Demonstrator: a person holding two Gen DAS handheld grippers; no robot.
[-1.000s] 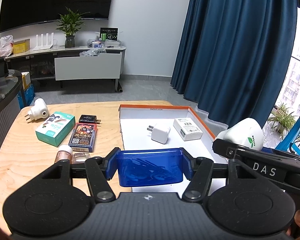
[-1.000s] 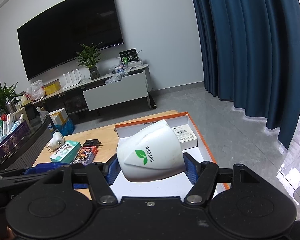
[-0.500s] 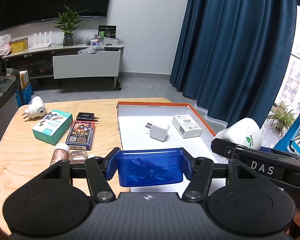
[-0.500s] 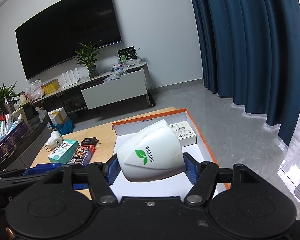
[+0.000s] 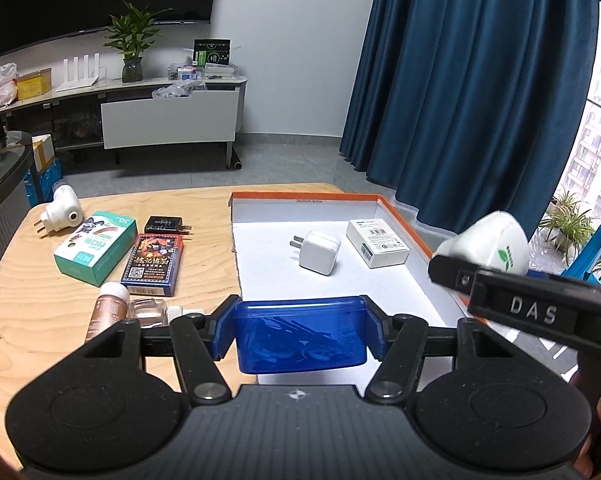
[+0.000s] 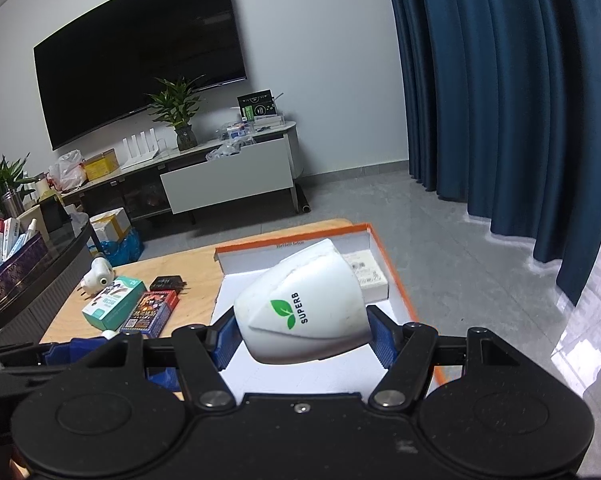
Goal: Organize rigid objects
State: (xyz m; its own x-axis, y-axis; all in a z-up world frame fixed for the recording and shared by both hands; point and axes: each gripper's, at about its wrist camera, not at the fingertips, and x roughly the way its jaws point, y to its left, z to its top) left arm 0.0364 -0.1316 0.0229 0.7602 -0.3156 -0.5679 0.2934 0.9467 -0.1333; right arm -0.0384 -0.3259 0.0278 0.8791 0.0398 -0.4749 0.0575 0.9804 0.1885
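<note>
The sorting is sitting partway done, as far as the views show: a white plug adapter (image 5: pixel 318 257) and a small white carton (image 5: pixel 376 242) are already lying inside the orange-rimmed tray (image 5: pixel 305 199), whose smooth white floor is taking up the table (image 5: pixel 28 316) from about 12 to 3 o'clock in the left wrist view. Two more pieces are riding in the air over the tray's near end. The left hand-held gripper (image 5: pixel 300 334) is clamping narrowly on a translucent blue box (image 5: pixel 300 336), a glossy rounded-corner plastic case with dark shapes showing dimly inside; the right hand-held gripper (image 6: pixel 302 330) is holding at a medium spread a white cup (image 6: pixel 304 304), matte, tapered and slightly scuffed, tipped on its side and carrying a green leaf mark with the word SUPERB. Still waiting on the pale wood-grain table, from about 9 to 11 o'clock of the blue box, are a teal carton (image 5: pixel 94 252), a dark printed card box (image 5: pixel 154 262), a black charger (image 5: pixel 166 225), a white rounded plug-in device (image 5: pixel 60 211), a brown tube with a white cap (image 5: pixel 106 308) and a small clear glass bottle (image 5: pixel 148 310). By my judgement six loose items remain after these two are being set down.
</note>
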